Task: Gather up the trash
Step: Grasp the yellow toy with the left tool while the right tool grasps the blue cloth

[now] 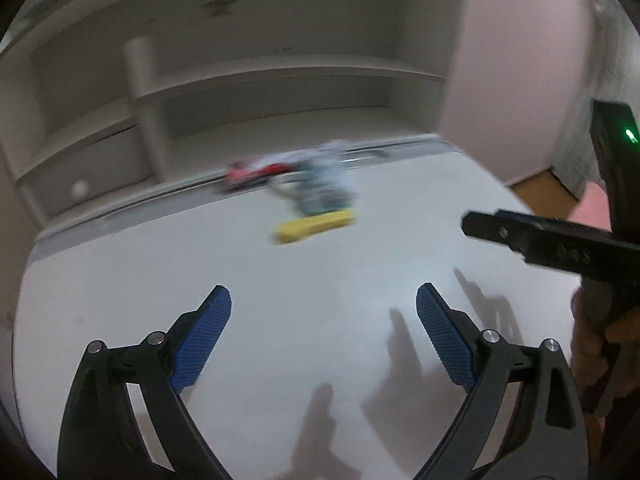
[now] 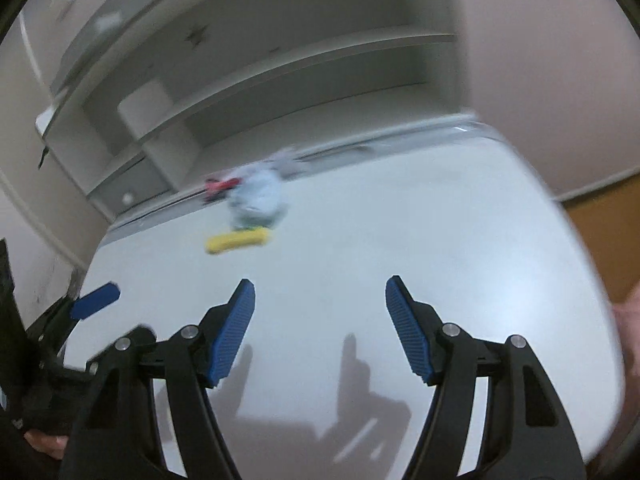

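Note:
A blurred pile of trash lies at the far side of the white table [image 1: 280, 320]: a yellow flat piece [image 1: 314, 226], a crumpled pale blue-white wrapper [image 1: 324, 184] behind it and a red item [image 1: 256, 171] to its left. The same yellow piece [image 2: 238, 240], pale wrapper [image 2: 258, 196] and red item [image 2: 220, 185] show in the right wrist view. My left gripper [image 1: 323, 300] is open and empty, well short of the pile. My right gripper [image 2: 320, 292] is open and empty, also short of it. The right gripper's body [image 1: 560, 240] shows at the right of the left wrist view.
A white shelf unit [image 1: 240, 92] with open compartments stands behind the table. A pink wall [image 1: 520, 60] is to the right, with wooden floor [image 2: 600, 232] past the table's right edge. The left gripper's blue pad [image 2: 96, 300] shows at the right wrist view's left edge.

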